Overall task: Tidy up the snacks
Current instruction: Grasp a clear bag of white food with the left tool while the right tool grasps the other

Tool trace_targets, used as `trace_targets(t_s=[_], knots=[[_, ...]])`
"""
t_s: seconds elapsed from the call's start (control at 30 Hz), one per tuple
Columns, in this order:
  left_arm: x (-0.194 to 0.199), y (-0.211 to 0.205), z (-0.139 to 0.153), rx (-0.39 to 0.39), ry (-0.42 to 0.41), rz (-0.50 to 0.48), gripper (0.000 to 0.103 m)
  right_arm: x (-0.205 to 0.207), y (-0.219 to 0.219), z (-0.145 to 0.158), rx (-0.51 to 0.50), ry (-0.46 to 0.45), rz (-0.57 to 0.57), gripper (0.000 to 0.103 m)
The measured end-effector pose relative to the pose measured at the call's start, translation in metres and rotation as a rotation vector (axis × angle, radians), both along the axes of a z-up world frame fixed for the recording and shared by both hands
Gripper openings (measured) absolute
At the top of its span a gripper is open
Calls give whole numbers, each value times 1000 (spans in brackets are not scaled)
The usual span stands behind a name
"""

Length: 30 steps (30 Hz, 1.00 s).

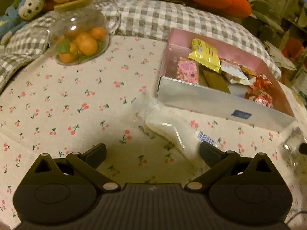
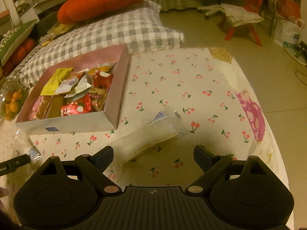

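Two white snack packets in clear wrap lie on the cherry-print cloth in front of a pink-lined box [image 1: 220,103] [image 2: 76,124] holding several wrapped snacks. My left gripper [image 1: 152,153] is open just behind one packet [image 1: 168,132]; that packet's near corner lies close to the right fingertip, untouched. In the right wrist view this packet [image 2: 28,147] shows at the far left. My right gripper [image 2: 152,156] is open, with the other packet [image 2: 151,138] just ahead of its fingers, off the box's right front corner. Neither gripper holds anything.
A glass jar of small oranges [image 1: 80,40] [image 2: 11,99] stands left of the box. A grey checked pillow [image 1: 153,19] [image 2: 115,32] and an orange cushion [image 2: 101,2] lie behind. The cloth's right edge [image 2: 268,134] drops to the floor, where a red chair [image 2: 245,19] stands.
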<state>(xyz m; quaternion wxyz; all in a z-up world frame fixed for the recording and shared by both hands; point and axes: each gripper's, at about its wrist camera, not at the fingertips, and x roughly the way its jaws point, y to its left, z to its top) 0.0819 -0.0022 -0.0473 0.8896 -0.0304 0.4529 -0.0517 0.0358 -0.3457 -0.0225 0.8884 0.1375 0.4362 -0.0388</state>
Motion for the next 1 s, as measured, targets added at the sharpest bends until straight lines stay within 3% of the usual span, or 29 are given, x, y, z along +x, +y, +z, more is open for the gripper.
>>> trace_targets(t_s=[0.17,0.37,0.53,0.63,0.8,1.0], knots=[[0,5,6,-51,28,0,100,4,6,1,8,-2,3,92],[5,-6,14,-59,-11,62,101,13,17,2,27,-9,-5,92],[16,-21,10,-16,-12,132,101,20,25,0,18,-7,-6,92],[18,-33,3,50,-5,150,95,24,26,-2,11,-3,-12,92],[8,-38,-5,114,-20,86,94,26,22,-4,7,1,-16,92],[0,-17,-1,109,17,5,94,26,15,-6,8,9,-39,92]])
